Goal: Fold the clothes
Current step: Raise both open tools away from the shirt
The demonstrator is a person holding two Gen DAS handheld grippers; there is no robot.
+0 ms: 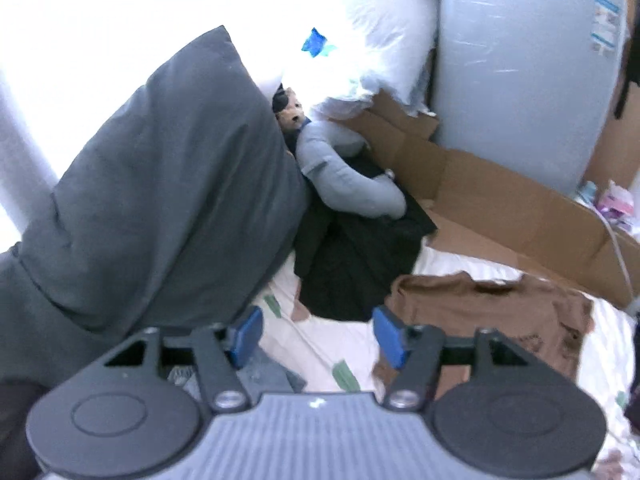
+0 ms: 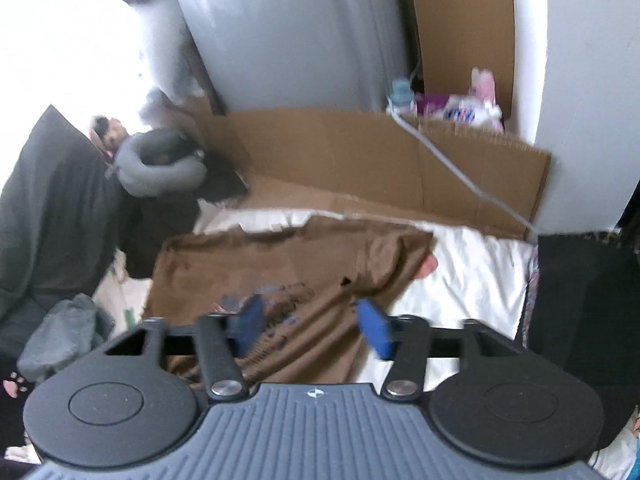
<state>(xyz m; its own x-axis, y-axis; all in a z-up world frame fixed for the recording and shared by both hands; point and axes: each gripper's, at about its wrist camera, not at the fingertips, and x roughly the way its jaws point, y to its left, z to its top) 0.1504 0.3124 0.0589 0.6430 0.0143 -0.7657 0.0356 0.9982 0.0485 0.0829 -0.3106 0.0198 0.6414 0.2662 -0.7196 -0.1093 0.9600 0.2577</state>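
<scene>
Brown T-shirt (image 2: 288, 268), soft knit, blue chest print, lies rumpled and roughly flat on the white bed sheet (image 2: 472, 276). Corrugated cardboard (image 2: 340, 156) just behind shirt. Left claw (image 1: 318, 334) and right claw (image 2: 316, 326): blue pads apart, nothing between.

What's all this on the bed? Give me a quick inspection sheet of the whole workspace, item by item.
Surface: white bed sheet with small green marks.
Job's things: brown T-shirt with a printed front, spread out on the sheet, not folded yet; black garment beyond it.
Clutter: dark grey pillow, grey neck pillow, flattened cardboard, small grey cloth.
Grippers: left claw open, nothing between its blue pads; right claw open above the T-shirt, holding nothing.
Cables: white cable running across the cardboard.
Surroundings: plastic-wrapped grey roll, white wall, bottle and packets behind the cardboard.
</scene>
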